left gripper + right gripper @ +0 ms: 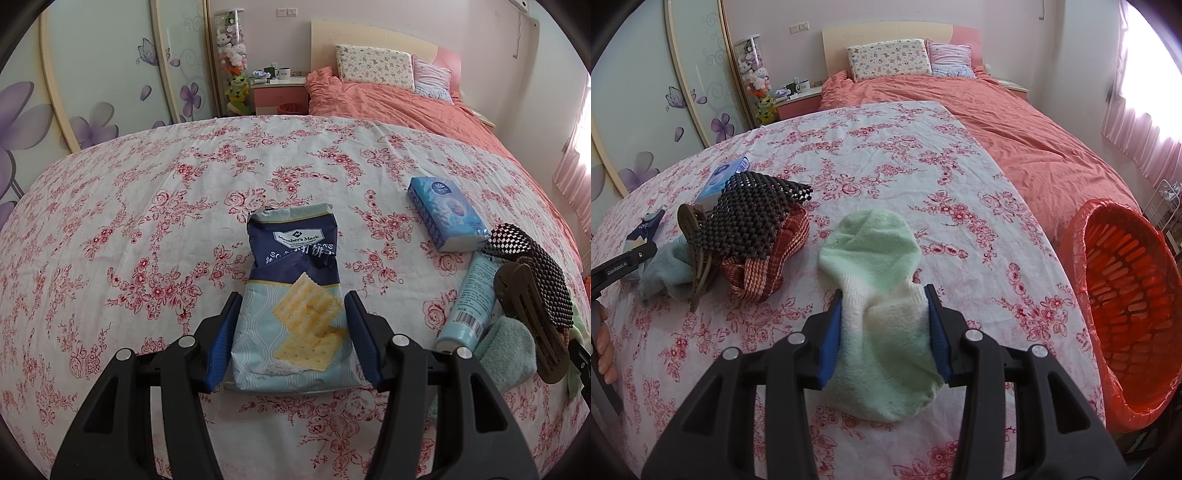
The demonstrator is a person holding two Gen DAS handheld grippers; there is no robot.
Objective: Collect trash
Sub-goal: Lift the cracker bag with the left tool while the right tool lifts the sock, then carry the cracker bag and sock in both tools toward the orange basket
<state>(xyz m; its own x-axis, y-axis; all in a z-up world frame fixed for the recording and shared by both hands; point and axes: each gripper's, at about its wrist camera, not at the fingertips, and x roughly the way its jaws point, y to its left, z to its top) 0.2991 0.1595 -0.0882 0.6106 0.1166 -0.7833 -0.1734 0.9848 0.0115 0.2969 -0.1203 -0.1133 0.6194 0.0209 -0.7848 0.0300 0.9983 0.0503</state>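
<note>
Two low, close wrist views across the floral sheet (147,221), toward the headboard (886,33).

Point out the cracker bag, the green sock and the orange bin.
cracker bag (295,295): left wrist view, on the printed crackers at mid-bag.
green sock (875,236): right wrist view, on the far green end.
orange bin (1082,229): right wrist view, on the bag-covered rim.

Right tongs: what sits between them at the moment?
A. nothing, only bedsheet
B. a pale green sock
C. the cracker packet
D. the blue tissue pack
B: in the right wrist view the right tongs straddle the pale green sock, its white middle between the blue pads; the cracker packet lies between the left tongs instead.
</note>
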